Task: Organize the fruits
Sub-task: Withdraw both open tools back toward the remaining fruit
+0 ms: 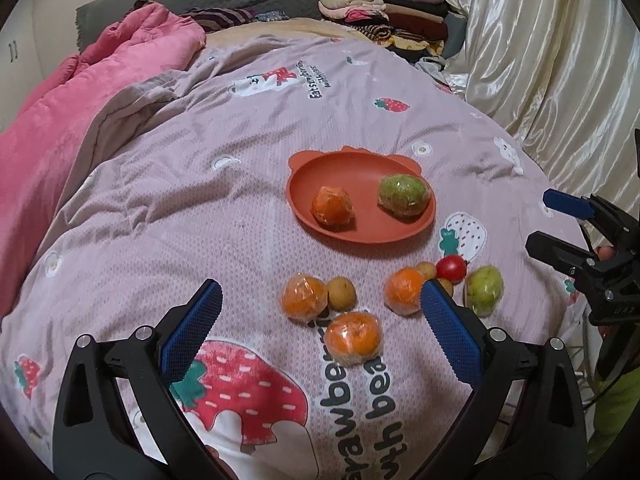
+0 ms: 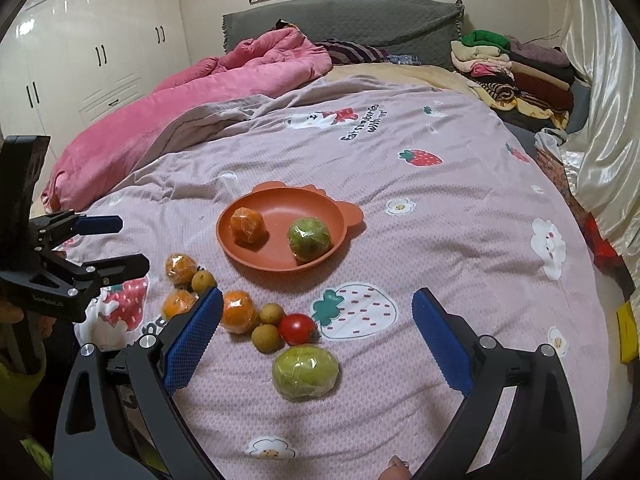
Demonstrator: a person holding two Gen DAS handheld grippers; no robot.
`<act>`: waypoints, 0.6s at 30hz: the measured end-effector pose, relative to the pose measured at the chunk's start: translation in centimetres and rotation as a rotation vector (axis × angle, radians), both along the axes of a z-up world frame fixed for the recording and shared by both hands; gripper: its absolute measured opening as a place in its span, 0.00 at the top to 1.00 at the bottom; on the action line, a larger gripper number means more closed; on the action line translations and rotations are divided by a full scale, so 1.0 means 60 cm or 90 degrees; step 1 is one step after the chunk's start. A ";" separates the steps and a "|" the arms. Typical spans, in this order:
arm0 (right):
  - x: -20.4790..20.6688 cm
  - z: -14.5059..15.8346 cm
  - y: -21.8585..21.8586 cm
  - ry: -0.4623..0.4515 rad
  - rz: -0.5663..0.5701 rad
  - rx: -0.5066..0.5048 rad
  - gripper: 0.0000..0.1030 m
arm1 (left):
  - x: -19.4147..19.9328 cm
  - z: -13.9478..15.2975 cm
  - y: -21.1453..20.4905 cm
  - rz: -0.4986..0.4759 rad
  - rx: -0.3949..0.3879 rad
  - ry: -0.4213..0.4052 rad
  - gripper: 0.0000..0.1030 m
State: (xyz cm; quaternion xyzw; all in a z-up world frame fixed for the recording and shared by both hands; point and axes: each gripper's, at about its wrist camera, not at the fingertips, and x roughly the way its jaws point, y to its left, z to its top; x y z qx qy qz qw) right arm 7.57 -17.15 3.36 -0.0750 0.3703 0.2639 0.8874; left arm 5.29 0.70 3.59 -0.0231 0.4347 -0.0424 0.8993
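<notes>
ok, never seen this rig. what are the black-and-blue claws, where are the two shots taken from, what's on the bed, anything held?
No robot: a person holds a two-finger gripper in each hand, each with a fisheye camera looking along its fingers. The left gripper frames one shot, the right gripper the other. Both are open, holding nothing. On the quilt sits a plate with a wrapped orange and a green fruit. More oranges, small brown fruits, a tomato and another green fruit lie loose.
</notes>
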 end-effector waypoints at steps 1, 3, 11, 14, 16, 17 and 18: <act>-0.001 0.000 0.000 0.000 -0.001 -0.001 0.08 | -0.001 0.000 -0.001 -0.001 0.001 0.000 0.09; -0.004 -0.002 -0.001 0.002 -0.001 -0.002 0.08 | -0.005 -0.001 -0.002 -0.002 0.004 0.001 0.09; -0.014 -0.009 0.001 0.010 0.007 -0.001 0.08 | -0.019 -0.009 -0.007 -0.009 0.013 0.010 0.09; -0.016 -0.015 0.001 0.016 0.009 -0.001 0.08 | -0.023 -0.014 -0.011 -0.013 0.016 0.016 0.09; -0.017 -0.019 0.001 0.020 0.008 -0.003 0.08 | -0.024 -0.018 -0.014 -0.016 0.018 0.020 0.10; -0.018 -0.021 0.000 0.021 0.008 -0.002 0.08 | -0.025 -0.020 -0.016 -0.019 0.020 0.021 0.10; -0.018 -0.022 0.000 0.024 0.009 -0.001 0.08 | -0.025 -0.022 -0.018 -0.022 0.021 0.023 0.10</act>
